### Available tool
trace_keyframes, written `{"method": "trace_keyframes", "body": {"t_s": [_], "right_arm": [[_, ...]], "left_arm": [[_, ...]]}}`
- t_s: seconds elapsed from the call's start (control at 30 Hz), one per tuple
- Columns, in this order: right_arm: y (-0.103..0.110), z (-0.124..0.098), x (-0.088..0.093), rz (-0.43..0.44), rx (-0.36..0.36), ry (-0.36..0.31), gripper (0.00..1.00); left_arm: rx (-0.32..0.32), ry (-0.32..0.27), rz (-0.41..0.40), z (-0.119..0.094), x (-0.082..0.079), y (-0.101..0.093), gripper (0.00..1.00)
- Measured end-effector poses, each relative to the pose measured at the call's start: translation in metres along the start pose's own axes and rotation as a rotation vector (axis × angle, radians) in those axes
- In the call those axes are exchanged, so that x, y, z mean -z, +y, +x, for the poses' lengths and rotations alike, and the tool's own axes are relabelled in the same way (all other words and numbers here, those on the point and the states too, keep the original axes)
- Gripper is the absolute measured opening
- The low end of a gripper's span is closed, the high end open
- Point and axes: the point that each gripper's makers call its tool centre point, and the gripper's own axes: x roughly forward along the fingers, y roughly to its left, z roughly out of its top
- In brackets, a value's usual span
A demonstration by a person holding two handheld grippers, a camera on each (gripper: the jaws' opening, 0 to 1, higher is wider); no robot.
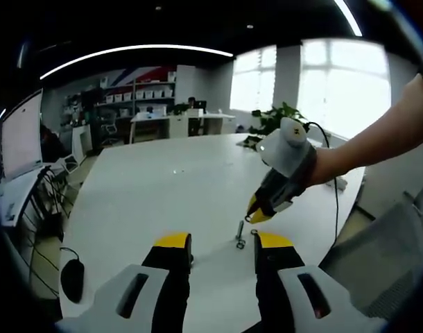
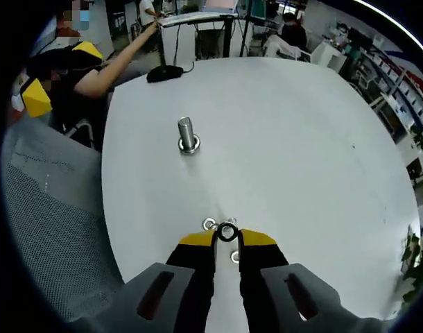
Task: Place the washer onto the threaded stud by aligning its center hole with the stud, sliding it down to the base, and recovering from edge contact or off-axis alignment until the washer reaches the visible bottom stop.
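Washer (image 2: 227, 232) sits pinched between the yellow tips of my right gripper (image 2: 227, 237) in the right gripper view, dark ring held upright at the very tip, jaws pressed nearly together on it. Just beside the tips, a few loose silver washers (image 2: 210, 224) lie flat on the white table (image 2: 301, 139). Threaded stud (image 2: 187, 134) stands upright further out on the table, well apart from the held ring, with a washer already at its base. Beyond it a black mouse (image 2: 164, 72) near the far edge, and my left gripper's yellow tip (image 2: 35, 97) off the table's side. Grey mesh chair (image 2: 45, 229) beside the table

Left gripper view: my left gripper (image 1: 223, 244) has jaws spread wide, nothing between them. Stud (image 1: 240, 234) stands on the table (image 1: 163, 187) just ahead of the right-hand jaw. Right gripper (image 1: 256, 212) comes in from the right, angled down, tips near the stud's top; the ring itself too small to make out here. Black mouse (image 1: 73, 279) at the table's near-left edge
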Motion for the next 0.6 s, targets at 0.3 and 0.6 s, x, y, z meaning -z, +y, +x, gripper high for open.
{"method": "trace_keyframes", "body": {"t_s": [0.3, 0.6], "right_arm": [[-0.0069, 0.0052, -0.0089, -0.038, -0.008, 0.026, 0.13], [-0.0076, 0.0091, -0.0071, -0.067, -0.024, 0.058, 0.13]], "left_arm": [[-0.001, 0.004, -0.001, 0.0002, 0.0010, 0.0003, 0.34], [-0.003, 0.007, -0.004, 0.0004, 0.0019, 0.0008, 0.34]]}}
